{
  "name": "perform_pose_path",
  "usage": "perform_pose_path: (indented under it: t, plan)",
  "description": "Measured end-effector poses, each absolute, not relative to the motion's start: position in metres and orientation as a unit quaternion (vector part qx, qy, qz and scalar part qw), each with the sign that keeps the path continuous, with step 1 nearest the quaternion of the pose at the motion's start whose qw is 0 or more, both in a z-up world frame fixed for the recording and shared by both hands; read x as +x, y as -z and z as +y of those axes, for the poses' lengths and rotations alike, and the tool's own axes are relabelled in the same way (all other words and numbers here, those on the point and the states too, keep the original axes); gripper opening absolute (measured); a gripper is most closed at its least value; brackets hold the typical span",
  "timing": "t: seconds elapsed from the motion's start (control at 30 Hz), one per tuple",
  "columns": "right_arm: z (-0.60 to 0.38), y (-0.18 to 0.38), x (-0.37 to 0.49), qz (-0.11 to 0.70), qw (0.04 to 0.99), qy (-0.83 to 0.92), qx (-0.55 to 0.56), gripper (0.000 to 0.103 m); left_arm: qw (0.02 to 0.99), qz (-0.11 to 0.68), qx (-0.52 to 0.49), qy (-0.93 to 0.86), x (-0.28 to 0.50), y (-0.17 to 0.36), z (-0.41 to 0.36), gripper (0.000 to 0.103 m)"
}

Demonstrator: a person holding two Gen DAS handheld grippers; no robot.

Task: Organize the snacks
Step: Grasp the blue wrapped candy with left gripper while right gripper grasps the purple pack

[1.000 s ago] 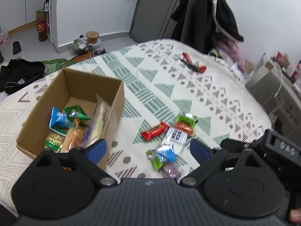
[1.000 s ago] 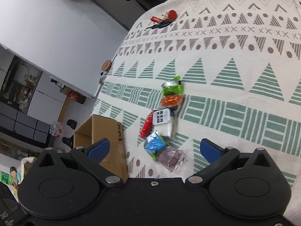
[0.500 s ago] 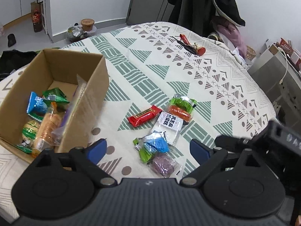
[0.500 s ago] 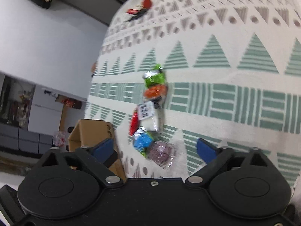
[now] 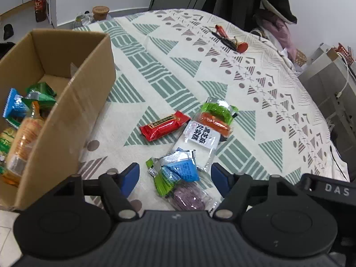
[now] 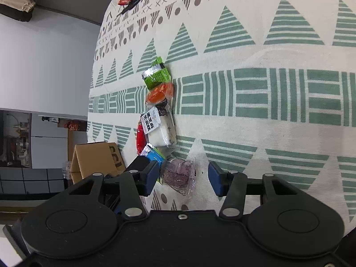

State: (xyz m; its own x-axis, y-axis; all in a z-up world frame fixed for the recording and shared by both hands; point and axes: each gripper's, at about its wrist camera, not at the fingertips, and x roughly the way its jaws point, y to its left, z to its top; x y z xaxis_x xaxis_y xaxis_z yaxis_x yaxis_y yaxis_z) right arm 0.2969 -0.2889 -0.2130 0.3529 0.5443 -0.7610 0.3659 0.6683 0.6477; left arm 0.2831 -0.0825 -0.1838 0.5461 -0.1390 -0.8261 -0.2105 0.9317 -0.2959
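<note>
Both claws closing in: left gripper [image 5: 175,176] jaws part-open around the blue packet [image 5: 182,169], right gripper [image 6: 183,179] bracketing the purple snack [image 6: 179,174], neither pinched yet. Red bar [image 5: 165,125] beyond, cardboard box [image 5: 73,89] left.

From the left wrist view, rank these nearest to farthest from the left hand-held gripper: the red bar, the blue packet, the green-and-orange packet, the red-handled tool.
From the left hand-held gripper:
1. Blue packet, right between its open fingers.
2. Red bar, farther up the cloth, slightly left.
3. Green-and-orange packet, beyond and right of the bar.
4. Red-handled tool, at the table's far end.
</note>
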Motion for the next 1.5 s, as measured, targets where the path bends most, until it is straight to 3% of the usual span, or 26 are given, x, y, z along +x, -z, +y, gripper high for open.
perform_pose_path:
  t: [0.4,0.57,1.1,1.17,1.2,1.23,1.47,1.5]
  plan:
    - [-0.277,0.230,0.308,0.588,0.704,-0.054,0.395,0.046,0.849,0.485,-0.207,-0.025,0.303,0.213,-0.076,0.051]
    - [-0.270,0.234,0.313,0.595,0.699,-0.062,0.391,0.046,0.853,0.480,-0.206,-0.024,0.302,0.212,-0.072,0.035]
    - [-0.238,0.238,0.321,0.601,0.719,-0.065,0.343,0.053,0.858,0.458,-0.229,-0.038,0.285,0.190,-0.041,0.034]
    - [-0.233,0.238,0.321,0.598,0.728,-0.062,0.330,0.046,0.861,0.453,-0.229,-0.038,0.281,0.186,-0.038,0.034]
    - [-0.231,0.239,0.321,0.595,0.732,-0.062,0.326,0.035,0.861,0.452,-0.230,-0.037,0.280,0.184,-0.037,0.034]
    - [-0.231,0.240,0.320,0.593,0.732,-0.064,0.329,0.032,0.862,0.451,-0.230,-0.037,0.278,0.182,-0.037,0.034]
    - [-0.227,0.224,0.312,0.575,0.751,-0.073,0.316,0.021,0.869,0.439,-0.226,-0.035,0.263,0.164,-0.034,0.034]
    - [-0.226,0.222,0.310,0.572,0.753,-0.078,0.316,0.014,0.871,0.436,-0.225,-0.034,0.260,0.161,-0.033,0.034]
